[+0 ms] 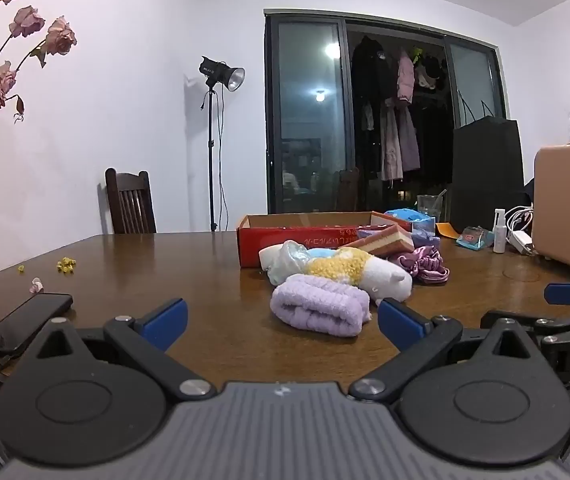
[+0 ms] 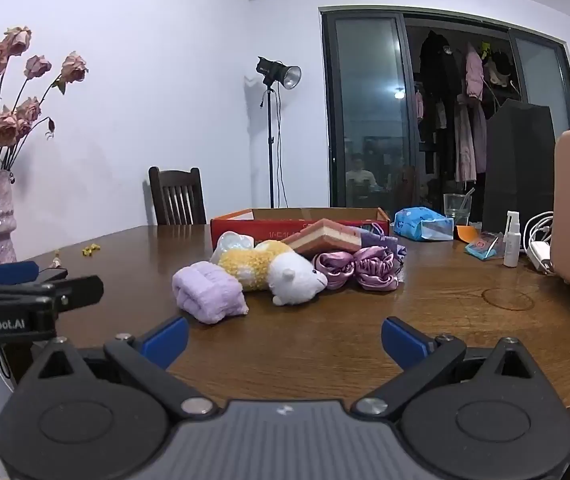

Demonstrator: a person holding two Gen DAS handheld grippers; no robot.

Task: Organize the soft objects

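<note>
Here both the left gripper (image 1: 281, 322) and right gripper (image 2: 284, 340) are hovering wide open and empty, facing the lilac towel roll (image 1: 319, 308) lying on the table (image 1: 165, 264).

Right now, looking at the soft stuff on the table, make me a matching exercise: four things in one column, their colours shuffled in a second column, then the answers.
Things:
1. rolled towel
2. plush animal's head
3. cardboard box
4. satin scrunchies

Colours:
A. red outside
B. shiny purple-pink
C. pale lilac
D. white

Pairs: 1-C, 2-D, 3-A, 4-B

The rolled towel lies nearest the grippers; the box stands behind the pile.
</note>
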